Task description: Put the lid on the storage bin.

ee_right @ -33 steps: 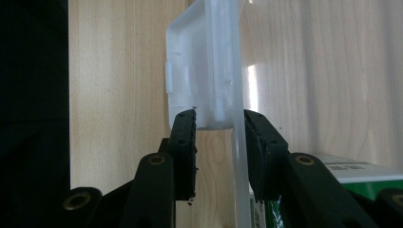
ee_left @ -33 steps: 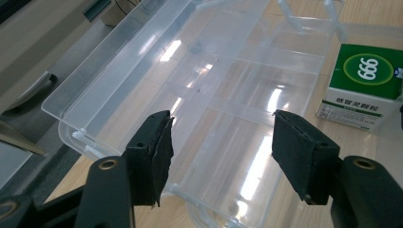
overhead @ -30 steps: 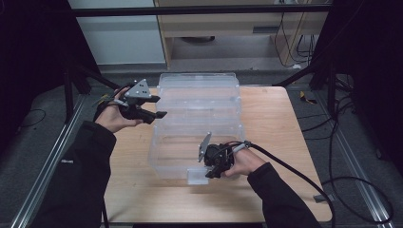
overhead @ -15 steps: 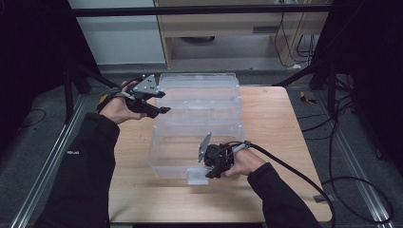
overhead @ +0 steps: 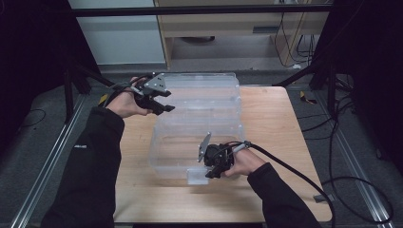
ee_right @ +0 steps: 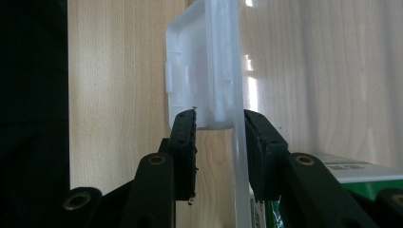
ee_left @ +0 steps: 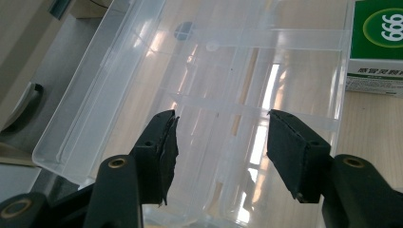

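A large clear plastic box point(overhead: 164, 159) lies on the wooden table point(overhead: 271, 123), its clear lid point(overhead: 204, 88) stretching toward the back. My right gripper point(overhead: 209, 173) is at the box's near edge, shut on the white latch point(overhead: 196, 177). In the right gripper view the jaws pinch the latch point(ee_right: 199, 71) and the clear wall between them, at the right gripper point(ee_right: 219, 137). My left gripper point(overhead: 166, 100) hovers open over the lid's left side. In the left gripper view the left gripper point(ee_left: 221, 147) has a wide gap with clear plastic point(ee_left: 142, 85) beneath.
A green and white carton point(ee_left: 378, 42) lies inside the box, also seen as the carton point(ee_right: 361, 175) beside the right jaw. Black frame posts point(overhead: 328, 85) and cables point(overhead: 342, 123) flank the table. Bare wood point(overhead: 275, 161) lies to the box's right.
My left gripper has moved right and slightly back, from beside the box to over its lid's left edge. The right gripper has held still on the latch.
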The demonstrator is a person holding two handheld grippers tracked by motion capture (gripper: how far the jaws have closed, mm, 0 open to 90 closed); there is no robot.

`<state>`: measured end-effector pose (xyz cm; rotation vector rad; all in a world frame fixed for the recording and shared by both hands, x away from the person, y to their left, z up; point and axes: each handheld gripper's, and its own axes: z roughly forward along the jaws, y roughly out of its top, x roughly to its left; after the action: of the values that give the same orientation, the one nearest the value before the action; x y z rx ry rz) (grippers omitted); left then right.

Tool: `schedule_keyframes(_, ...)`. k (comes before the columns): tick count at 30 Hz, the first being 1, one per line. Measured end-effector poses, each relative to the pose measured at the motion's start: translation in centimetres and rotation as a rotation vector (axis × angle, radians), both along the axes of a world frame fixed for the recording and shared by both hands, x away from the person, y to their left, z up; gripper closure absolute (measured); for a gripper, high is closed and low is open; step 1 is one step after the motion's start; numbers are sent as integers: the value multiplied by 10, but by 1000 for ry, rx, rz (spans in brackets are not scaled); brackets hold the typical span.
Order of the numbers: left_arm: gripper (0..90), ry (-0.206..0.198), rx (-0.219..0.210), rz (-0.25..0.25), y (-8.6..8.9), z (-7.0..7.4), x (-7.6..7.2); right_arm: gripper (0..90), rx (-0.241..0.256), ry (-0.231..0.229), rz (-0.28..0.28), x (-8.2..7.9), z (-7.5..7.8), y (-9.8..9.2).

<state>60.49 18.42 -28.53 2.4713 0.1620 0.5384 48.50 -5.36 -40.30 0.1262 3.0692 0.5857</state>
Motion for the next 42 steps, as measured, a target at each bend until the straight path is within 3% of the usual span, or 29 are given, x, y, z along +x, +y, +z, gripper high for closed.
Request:
schedule_keyframes(10, 433, 11, 54, -20, -13, -4, 9, 671, 0, -5, 2, 0, 0, 0)
schedule_keyframes(15, 457, 19, 40, -32, -16, -8, 13, 671, 0, -6, 5, 0, 0, 0)
schedule_keyframes(26, 558, 26, 121, -48, -27, -18, 16, 671, -1, -5, 4, 0, 0, 0)
schedule_keyframes(42, 730, 5, 161, -74, -37, -22, 18, 671, 0, -9, 6, 0, 0, 0)
